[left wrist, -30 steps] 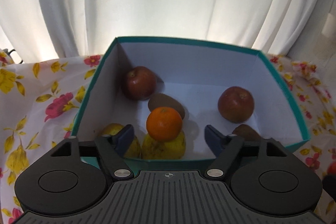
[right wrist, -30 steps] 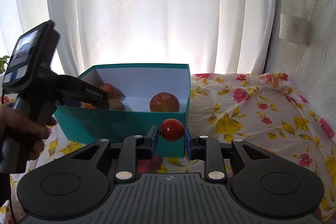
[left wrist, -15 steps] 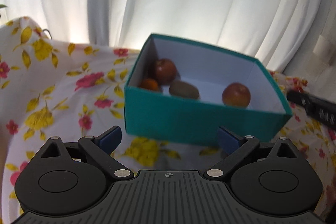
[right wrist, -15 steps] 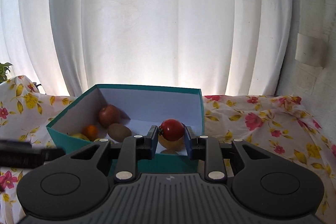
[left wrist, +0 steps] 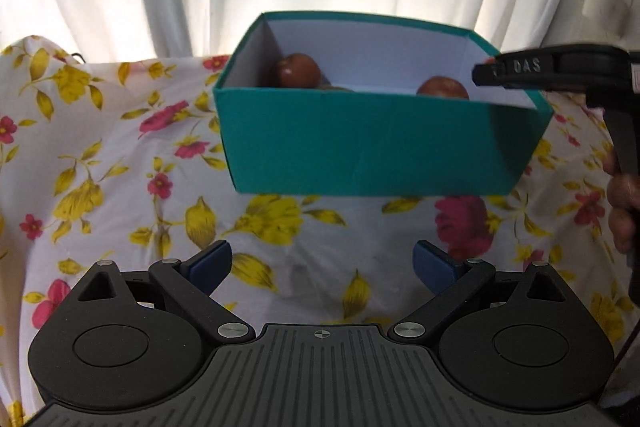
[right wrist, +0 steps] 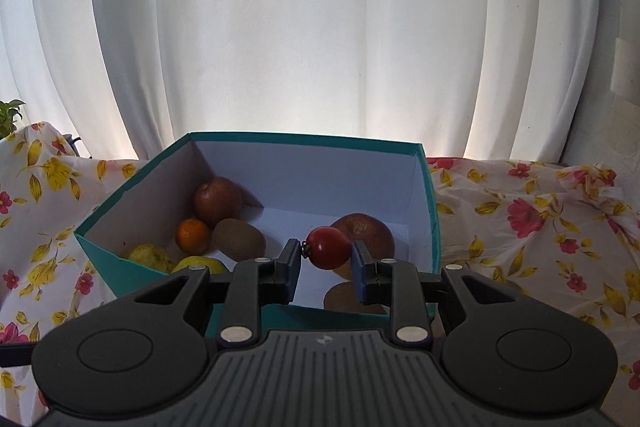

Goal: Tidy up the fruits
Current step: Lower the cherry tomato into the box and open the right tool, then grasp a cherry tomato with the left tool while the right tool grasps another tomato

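Note:
A teal box [right wrist: 435, 227] with a white inside holds several fruits: a dark red apple [right wrist: 218, 201], an orange [right wrist: 193, 235], a kiwi [right wrist: 239, 239], yellow fruit [right wrist: 152, 257] and a second apple [right wrist: 366, 229]. My right gripper [right wrist: 326, 255] is shut on a small red tomato [right wrist: 327, 247], held over the box's near right part. In the left wrist view the teal box [left wrist: 360, 143] stands ahead, and my left gripper [left wrist: 322, 265] hangs open over the flowered cloth in front of it, with nothing between its fingers. The right gripper's black body [left wrist: 560, 71] reaches over the box's right corner.
A white cloth with yellow and pink flowers [left wrist: 120, 163] covers the surface around the box. White curtains [right wrist: 320, 27] hang behind. A person's hand [left wrist: 622, 203] holds the right gripper's handle at the right edge. A green plant [right wrist: 10, 113] peeks in at far left.
My left gripper drew back out of the box, leaving the orange inside, and its jaws spread wider. My right gripper carried the tomato from in front of the box to above its inside.

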`<state>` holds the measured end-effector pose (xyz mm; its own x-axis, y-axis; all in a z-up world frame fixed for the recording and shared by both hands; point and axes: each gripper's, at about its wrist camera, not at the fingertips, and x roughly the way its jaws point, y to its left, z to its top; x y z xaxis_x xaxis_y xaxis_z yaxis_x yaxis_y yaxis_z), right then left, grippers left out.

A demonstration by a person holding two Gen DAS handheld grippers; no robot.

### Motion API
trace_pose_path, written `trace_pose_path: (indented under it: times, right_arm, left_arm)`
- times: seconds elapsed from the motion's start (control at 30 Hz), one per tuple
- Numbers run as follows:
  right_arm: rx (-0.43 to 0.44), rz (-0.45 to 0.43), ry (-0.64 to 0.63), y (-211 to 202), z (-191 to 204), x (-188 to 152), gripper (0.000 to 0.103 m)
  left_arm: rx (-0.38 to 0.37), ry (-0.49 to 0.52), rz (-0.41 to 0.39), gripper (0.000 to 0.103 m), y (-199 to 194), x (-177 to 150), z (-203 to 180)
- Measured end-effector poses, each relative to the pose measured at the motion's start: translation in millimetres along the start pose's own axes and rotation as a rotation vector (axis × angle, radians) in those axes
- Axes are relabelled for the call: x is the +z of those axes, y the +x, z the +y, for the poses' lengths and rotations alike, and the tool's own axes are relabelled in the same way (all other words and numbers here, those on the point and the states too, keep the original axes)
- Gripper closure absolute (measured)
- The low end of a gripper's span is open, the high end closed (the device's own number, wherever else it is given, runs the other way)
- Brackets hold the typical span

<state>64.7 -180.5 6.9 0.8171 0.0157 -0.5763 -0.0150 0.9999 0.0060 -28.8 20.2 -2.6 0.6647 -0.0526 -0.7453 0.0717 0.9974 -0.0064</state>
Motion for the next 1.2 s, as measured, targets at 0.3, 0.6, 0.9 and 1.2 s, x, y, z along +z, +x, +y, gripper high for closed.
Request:
trace_pose_path:
  times: [0.3, 0.6, 0.9, 1.2]
  right_arm:
    - [-0.017, -0.01, 0.019, -6.9, -6.0, 1.4, 0.052]
    - [-0.077, -0.132, 0.094, -78.9, -26.9, -12.3, 0.015]
    - [-0.139, -0.116, 0.153, -106.5, -51.0, -32.2, 0.013]
    - [-0.132, -0.1, 0.14, -107.8, -46.6, -38.9, 0.012]
  left_arm:
    - [-0.009, 0.044, 0.007, 0.003, 3.0, -5.1, -11.1]
    - [-0.044, 0.164, -0.033, 0.004, 10.7, -15.7, -39.9]
    - [-0.102, 0.229, 0.013, 0.022, 26.6, -24.4, -69.1]
    - [-0.105, 0.253, 0.047, 0.043, 37.2, -33.7, -82.0]
